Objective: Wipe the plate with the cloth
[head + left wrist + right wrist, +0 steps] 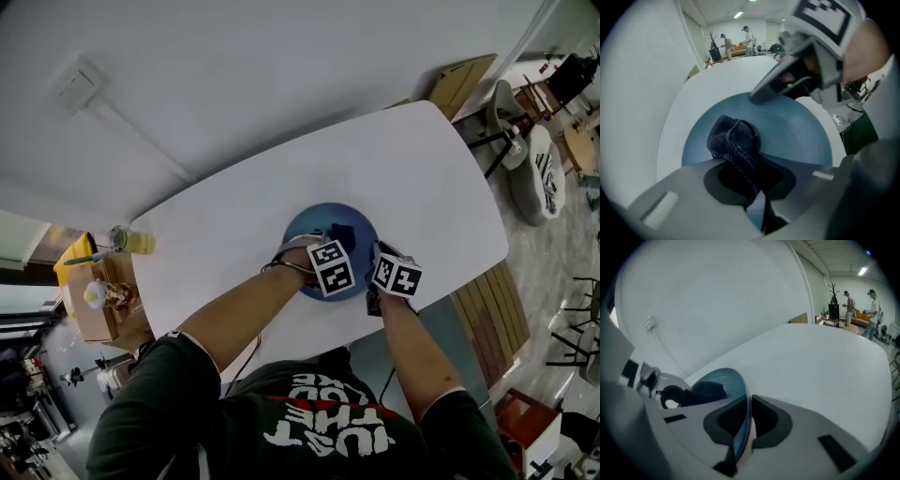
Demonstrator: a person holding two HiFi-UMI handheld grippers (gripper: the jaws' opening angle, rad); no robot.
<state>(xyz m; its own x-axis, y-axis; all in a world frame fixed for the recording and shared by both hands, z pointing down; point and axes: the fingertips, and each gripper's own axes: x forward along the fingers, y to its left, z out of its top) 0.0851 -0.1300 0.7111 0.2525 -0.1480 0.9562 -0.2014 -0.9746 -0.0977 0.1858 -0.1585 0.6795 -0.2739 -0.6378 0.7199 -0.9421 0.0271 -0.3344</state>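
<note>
A round blue plate (319, 221) lies near the front of the white table (234, 244). My left gripper (757, 199) is shut on a dark blue cloth (733, 140), which bunches out ahead of the jaws and rests on the plate's (792, 131) inside. In the head view the cloth (339, 232) shows as a dark patch beyond the left gripper (330, 255). My right gripper (749, 420) is shut on the plate's rim (740, 427) at its right side, and the plate (724, 380) appears edge-on between the jaws. The right gripper (377, 274) sits at the plate's near right edge.
A yellow drink bottle (131, 242) stands at the table's left end by a small cluttered stand (98, 300). Chairs (530, 159) and a wooden bench (487, 309) stand to the right. People (747, 35) stand far across the room.
</note>
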